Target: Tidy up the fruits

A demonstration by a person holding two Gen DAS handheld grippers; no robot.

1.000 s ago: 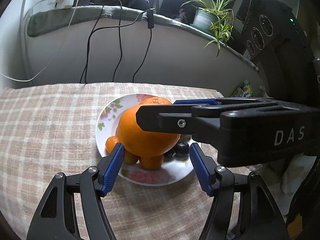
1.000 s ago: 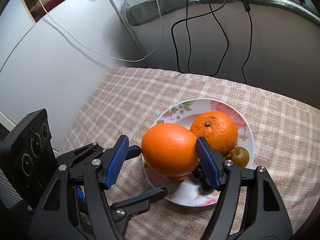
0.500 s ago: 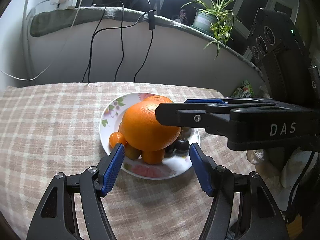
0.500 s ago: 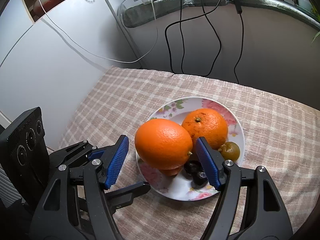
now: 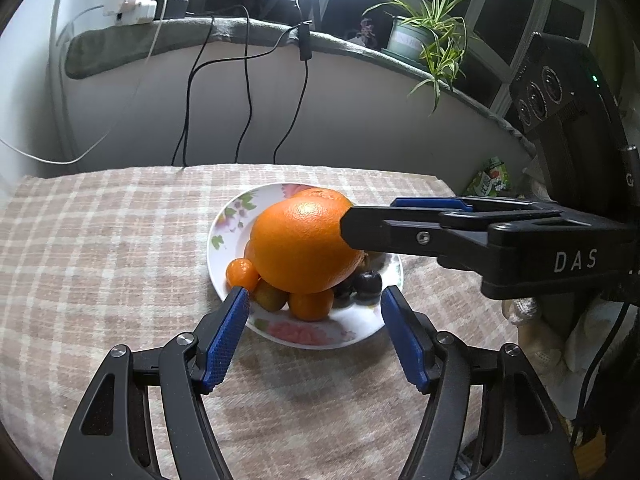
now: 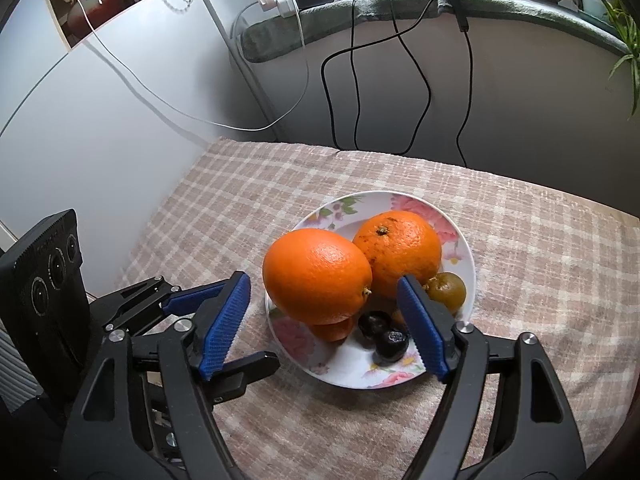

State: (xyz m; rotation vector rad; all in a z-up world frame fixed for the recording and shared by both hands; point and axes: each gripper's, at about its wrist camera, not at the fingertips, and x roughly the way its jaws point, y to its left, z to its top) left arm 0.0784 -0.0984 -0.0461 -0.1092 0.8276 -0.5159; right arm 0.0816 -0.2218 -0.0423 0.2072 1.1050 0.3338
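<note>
I see the floral plate (image 6: pixel 460 240) on the checked tablecloth (image 6: pixel 540 264), piled with fruit; a large orange (image 6: pixel 316 276) sits on top beside a second orange (image 6: pixel 400 252). My right gripper (image 6: pixel 324 320) is opening, pads clear of the large orange. My left gripper (image 5: pixel 314 336) is opening too, holding nothing.
</note>
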